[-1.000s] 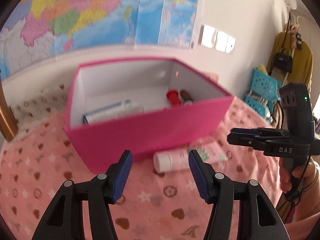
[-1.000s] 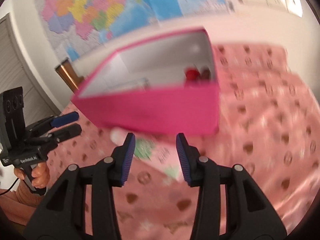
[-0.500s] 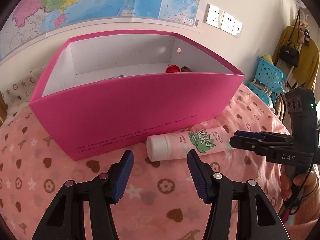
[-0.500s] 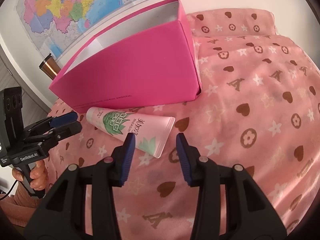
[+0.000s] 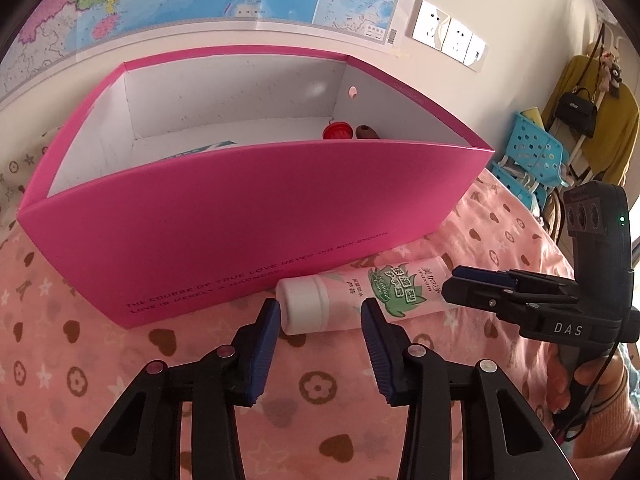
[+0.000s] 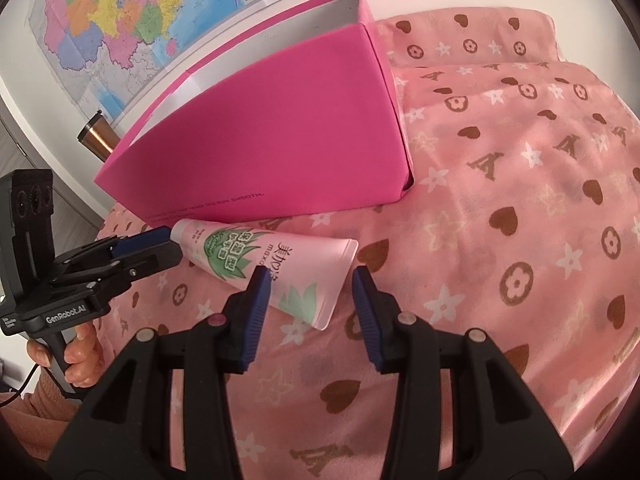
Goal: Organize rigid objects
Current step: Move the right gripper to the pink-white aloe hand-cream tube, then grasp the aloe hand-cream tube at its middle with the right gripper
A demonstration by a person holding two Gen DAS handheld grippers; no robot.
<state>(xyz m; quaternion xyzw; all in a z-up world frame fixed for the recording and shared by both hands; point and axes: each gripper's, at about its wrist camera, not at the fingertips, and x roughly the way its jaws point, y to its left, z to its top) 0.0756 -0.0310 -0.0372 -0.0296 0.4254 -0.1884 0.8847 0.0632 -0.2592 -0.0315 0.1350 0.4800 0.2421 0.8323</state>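
Tube (image 5: 360, 296) lies on heart-print cloth (image 6: 520, 200) beside pink box (image 5: 240, 220); both jaws unclenched, left closing.

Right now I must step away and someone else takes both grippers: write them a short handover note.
Left gripper: jaws closing around the white cap end of the pink tube, pads not yet pressing on it.
Right gripper: open, nothing held, its jaws straddling the tube's flat crimped end.
The tube lies on the pink cloth, along the front wall of the pink box.
Done: a red-capped item, a brown one and a flat carton lie in the box.
Left: grip the tube, lift it into the box.
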